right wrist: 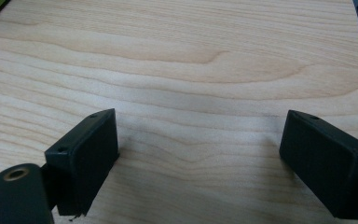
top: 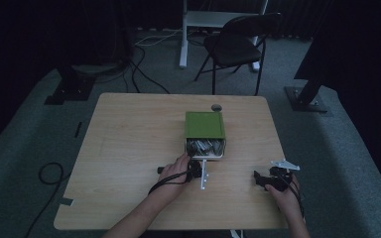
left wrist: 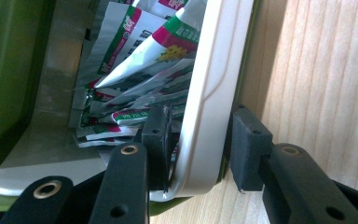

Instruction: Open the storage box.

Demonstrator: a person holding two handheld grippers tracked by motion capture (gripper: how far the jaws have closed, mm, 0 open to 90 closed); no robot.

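1. High view: a wooden table carries a green box with a white drawer pulled out toward the near edge, a little right of the table's middle. The drawer holds a heap of sachets. The left gripper lies just in front of the drawer, at its near rim, with the person's left hand around it. The right gripper rests near the table's near right corner, well apart from the box, held by the right hand.

2. Left gripper view: the left gripper has its jaws narrowed around the drawer's white front wall. One pad sits inside the drawer against the sachets, the other outside on the wood side. The inner pad touches the wall; the outer one stands just beside it, and whether it presses I cannot tell. The green box shows at the left edge.

3. Right gripper view: the right gripper has its jaws spread wide with nothing between them, above bare table.
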